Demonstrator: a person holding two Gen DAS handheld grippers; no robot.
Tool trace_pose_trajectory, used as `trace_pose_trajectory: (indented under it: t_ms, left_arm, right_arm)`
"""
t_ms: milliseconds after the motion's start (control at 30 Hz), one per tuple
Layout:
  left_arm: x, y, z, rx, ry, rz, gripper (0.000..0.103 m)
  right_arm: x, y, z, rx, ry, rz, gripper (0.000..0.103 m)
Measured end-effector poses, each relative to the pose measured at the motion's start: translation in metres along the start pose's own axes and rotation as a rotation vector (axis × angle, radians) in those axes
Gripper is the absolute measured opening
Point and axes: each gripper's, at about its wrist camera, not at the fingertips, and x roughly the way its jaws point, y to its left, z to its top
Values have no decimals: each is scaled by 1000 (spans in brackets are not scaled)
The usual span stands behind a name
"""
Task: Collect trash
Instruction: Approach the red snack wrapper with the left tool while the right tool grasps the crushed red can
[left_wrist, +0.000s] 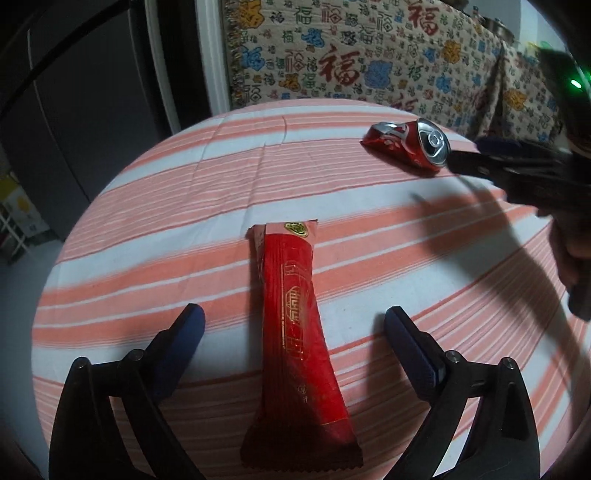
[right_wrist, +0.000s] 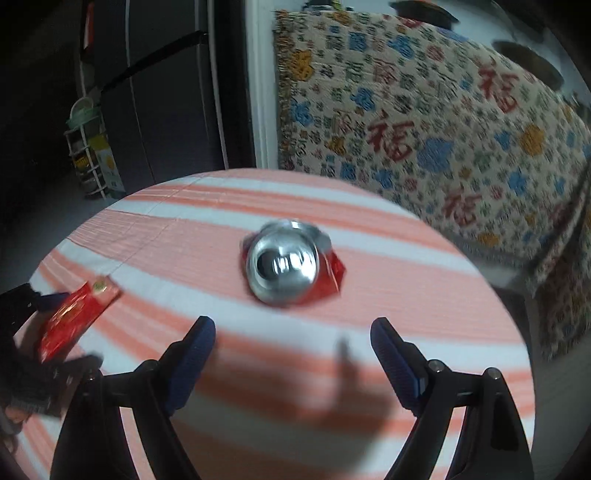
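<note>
Left gripper (left_wrist: 293, 325): jaws spread wide, pads clear of wrapper (left_wrist: 295, 332). Wrapper flat on striped cloth (left_wrist: 147, 206), lengthwise between the fingers, near end running under the tool. Straddled that way probably so closing would pinch the narrow width. Nothing held.

Right gripper (right_wrist: 293, 332): jaws likewise apart, empty, aimed at can (right_wrist: 288, 264). Can crushed, on its side farther back on the cloth, silver end turned toward the fingers, a gap of cloth between. Lined up centre between the pads, likely for a pinch across the flattened body. Seen from the left wrist as a blurred dark tool just beside the can; touching or not, could not tell. Right view smeared overall, edges of can soft.

Patterned fabric (left_wrist: 369, 55) draped behind the table; no bin seen in either view.

Judged: both pieces of trash still on the table, approach stage, no pickup made yet.
</note>
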Motion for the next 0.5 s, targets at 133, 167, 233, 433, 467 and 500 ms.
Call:
trace_pose_trajectory:
  t_ms: [133,167,233,433,467,500]
  left_arm:
    - [2,-2,1,10,7,-3,102]
    - [1,-2,0,9,7,-3,102]
    - [0,-1,0,4,6,-7,102]
    - [-1,-3,-2,6,6,0,102]
    - [-1,-3,-2,5,5,2,102]
    - [-1,-3,-2,5,6,3,102]
  right_arm:
    - [35,19,23,-104,19,-47,89]
    - [40,22,24,-119,24,-55,89]
    - [55,26,27,-157,57,-78,81]
    - [37,20,13,-69,18,-61,67]
    - [28,20,7,-60,11,-56,67]
    - [17,19,1,-53,7,-50,67]
